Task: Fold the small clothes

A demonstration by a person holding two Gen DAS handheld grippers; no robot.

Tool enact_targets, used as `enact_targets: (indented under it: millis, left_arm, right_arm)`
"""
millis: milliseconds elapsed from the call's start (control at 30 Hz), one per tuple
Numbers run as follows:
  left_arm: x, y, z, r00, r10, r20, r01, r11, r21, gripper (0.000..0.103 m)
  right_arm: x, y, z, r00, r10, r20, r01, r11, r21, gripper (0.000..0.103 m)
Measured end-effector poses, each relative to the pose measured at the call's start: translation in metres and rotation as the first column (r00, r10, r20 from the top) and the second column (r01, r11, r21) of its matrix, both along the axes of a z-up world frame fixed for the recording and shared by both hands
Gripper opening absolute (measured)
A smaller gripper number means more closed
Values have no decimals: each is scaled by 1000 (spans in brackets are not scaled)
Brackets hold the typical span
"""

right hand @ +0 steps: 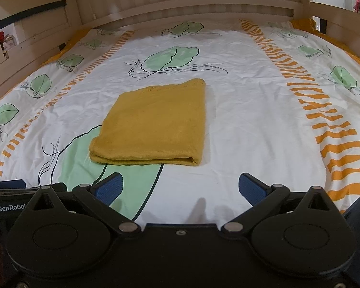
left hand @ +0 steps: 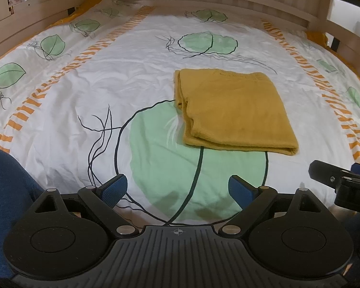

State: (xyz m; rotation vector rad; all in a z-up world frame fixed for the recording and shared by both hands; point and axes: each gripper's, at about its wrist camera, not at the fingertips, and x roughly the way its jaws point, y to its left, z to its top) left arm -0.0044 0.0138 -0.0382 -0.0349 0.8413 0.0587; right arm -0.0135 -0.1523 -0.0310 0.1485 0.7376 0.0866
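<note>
Both grippers spread wide, folded garment ahead

Now the left gripper hangs low over the bedspread, its two blue-padded fingers splayed far apart with nothing between them. The right gripper sits in much the same pose, level and close to the cover, fingers released wide and empty. Part of the right gripper's black body shows at the right edge of the left wrist view, just beside the left one. A dark blue sleeve fills the lower left of that view.

Ahead of both tools, apart from the fingertips, lies the mustard-yellow knit garment, folded into a flat, roughly rectangular stack. Its doubled fold edge faces the grippers, with layered edges visible along its left side. It sits forward and right of the left gripper, forward and slightly left of the right one, partly overlapping a large green leaf print on the cover.
</note>
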Motion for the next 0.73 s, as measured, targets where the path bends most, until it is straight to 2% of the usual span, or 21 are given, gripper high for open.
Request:
enact_targets:
  millis: [733]
  left_arm:
    - [6,-7,-1,1000,-21,3,21,1000,10,92]
  right_arm:
    - [6,4,-3,1000,-2,-10,2,1000,3,103]
